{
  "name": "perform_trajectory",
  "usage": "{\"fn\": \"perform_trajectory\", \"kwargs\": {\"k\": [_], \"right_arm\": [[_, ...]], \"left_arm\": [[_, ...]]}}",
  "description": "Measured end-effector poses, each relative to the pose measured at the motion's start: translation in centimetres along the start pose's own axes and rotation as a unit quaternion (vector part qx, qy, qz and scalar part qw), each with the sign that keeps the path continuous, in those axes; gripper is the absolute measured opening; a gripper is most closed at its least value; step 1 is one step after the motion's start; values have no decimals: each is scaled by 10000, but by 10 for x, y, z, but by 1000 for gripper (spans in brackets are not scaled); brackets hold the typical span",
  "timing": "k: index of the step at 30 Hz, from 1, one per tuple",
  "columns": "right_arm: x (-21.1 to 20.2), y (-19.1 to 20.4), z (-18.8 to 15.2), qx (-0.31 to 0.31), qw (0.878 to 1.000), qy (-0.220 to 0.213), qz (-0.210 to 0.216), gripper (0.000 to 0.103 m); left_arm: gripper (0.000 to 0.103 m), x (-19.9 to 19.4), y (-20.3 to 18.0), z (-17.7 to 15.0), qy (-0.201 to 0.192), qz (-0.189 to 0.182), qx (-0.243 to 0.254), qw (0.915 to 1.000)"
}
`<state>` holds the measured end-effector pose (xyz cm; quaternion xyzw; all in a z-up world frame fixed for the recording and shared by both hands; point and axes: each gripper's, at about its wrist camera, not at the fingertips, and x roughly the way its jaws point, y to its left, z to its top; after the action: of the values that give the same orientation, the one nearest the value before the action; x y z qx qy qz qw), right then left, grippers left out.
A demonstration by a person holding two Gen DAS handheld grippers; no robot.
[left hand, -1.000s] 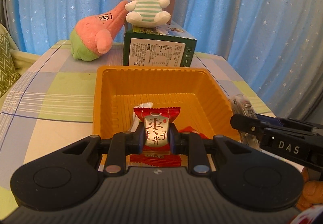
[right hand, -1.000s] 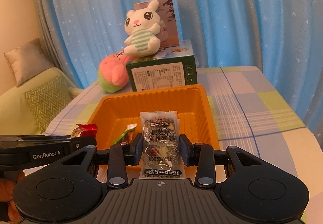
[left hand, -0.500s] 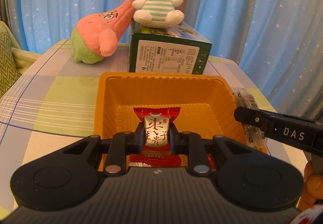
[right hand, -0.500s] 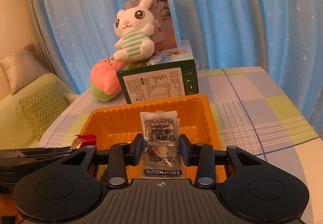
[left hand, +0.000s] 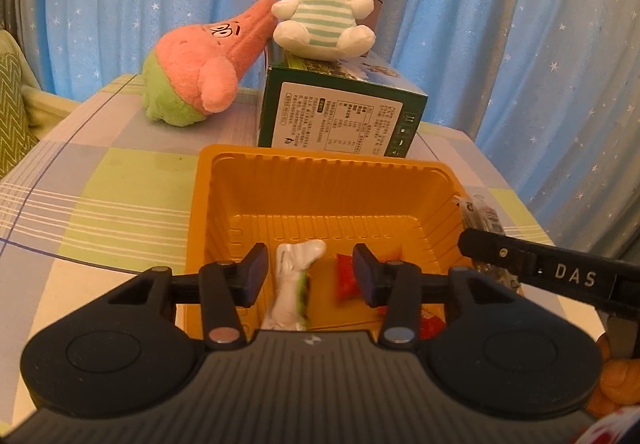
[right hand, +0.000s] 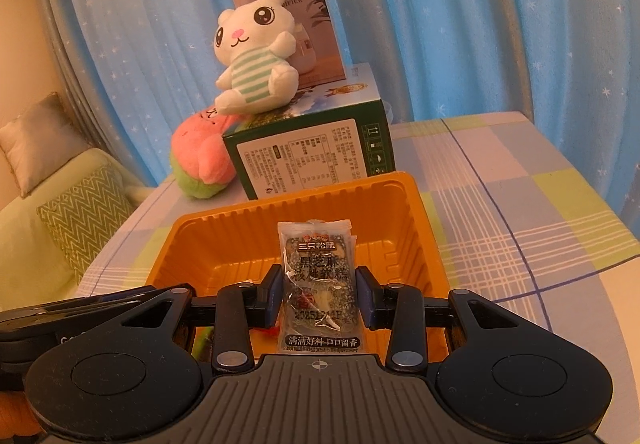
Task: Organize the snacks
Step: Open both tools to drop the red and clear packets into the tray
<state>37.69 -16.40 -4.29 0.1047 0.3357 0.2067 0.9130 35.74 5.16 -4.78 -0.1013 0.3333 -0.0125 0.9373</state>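
Hard to read much in the orange tray [left hand: 208,204]: the left gripper [left hand: 308,274] body covers its near end, so the white-and-green snack [left hand: 298,284] and the red snack [left hand: 346,276] lying on the tray floor are cut off at the bottom. The left gripper's jaws have just been opening and now stand spread, pinching nothing; the white-and-green snack sits below the gap, the red one by the right finger. The right gripper [right hand: 318,294] is clamped on a clear black-sesame snack packet [right hand: 316,284], held upright above the tray's near part. A pink plush [right hand: 200,160] on the desk [right hand: 520,212] is half hidden behind the green box [right hand: 312,152].
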Motion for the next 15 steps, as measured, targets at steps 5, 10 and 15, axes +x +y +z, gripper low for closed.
{"fn": "perform_trajectory", "kwargs": {"k": [5,10,15], "right_arm": [[0,-4,0,81,10000,-14,-15,38],[0,-9,0,178,9998,-16,-21,38],[0,-11,1,219,9997,-41,-37,39]], "left_arm": [[42,1,0,-2,46,35,50,10000],[42,2,-2,-6,86,56,103,9999],[42,3,-2,-6,90,69,128,9999]]}}
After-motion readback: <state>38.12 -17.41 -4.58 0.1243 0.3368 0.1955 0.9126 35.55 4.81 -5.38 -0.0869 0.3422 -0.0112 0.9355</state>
